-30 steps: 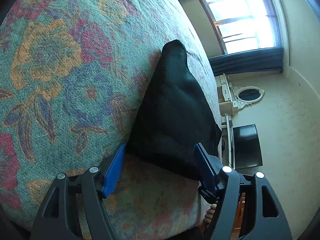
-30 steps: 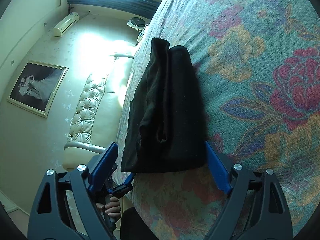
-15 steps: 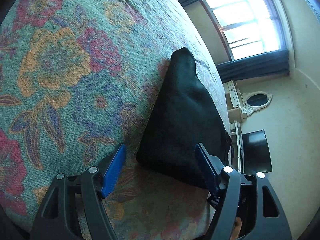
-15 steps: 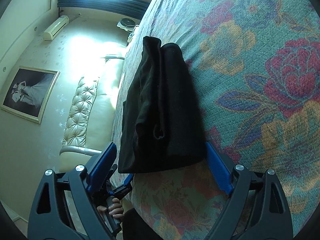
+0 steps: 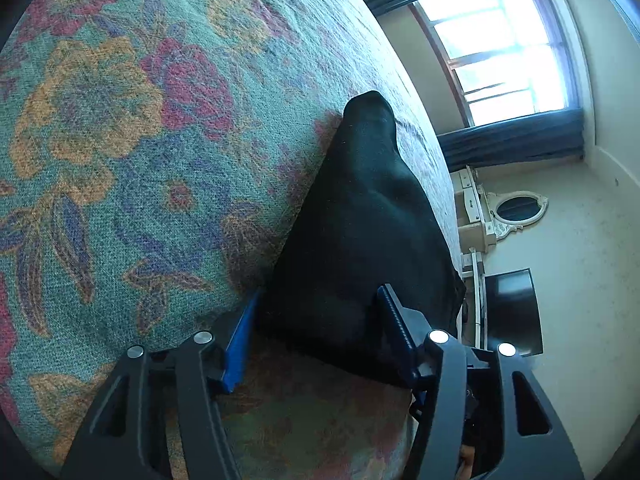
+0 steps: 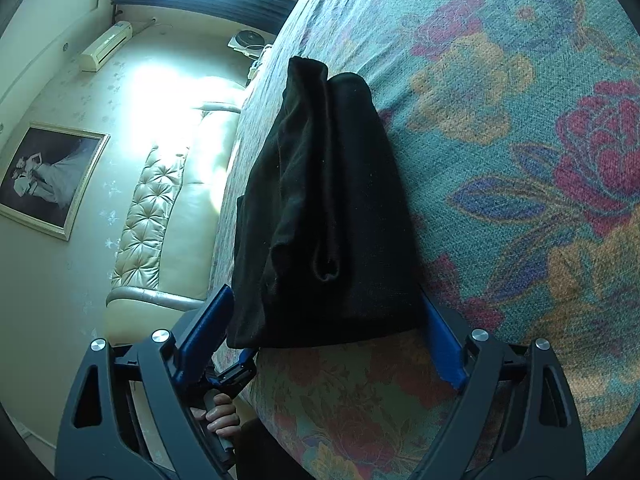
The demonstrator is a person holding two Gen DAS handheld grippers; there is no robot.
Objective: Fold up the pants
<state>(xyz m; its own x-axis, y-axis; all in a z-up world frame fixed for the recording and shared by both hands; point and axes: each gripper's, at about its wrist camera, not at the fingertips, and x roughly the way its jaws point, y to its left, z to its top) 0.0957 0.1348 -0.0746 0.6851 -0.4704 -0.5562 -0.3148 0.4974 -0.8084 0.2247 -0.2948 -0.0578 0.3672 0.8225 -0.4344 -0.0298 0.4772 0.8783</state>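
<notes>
I am watching both grippers straddle the near edge of the folded pants (image 6: 324, 216), which are lying on the bed (image 5: 120, 128) close to its side edge.

Left gripper (image 5: 320, 332): jaws closing, cloth between them, pads not visibly pressing yet. Right gripper (image 6: 332, 336): jaws wide and closing, spanning the whole bundle, holding nothing.

Risks I am judging:
- the left jaws are likely catching only the top layer, so the stack would be peeling open on a lift;
- the loose flap on the bundle's left side is overhanging and could be sliding off the bed.

Material: black, soft, matte knit, thick rolled folds. The bedspread is a coarse woven floral, probably giving good friction.
</notes>
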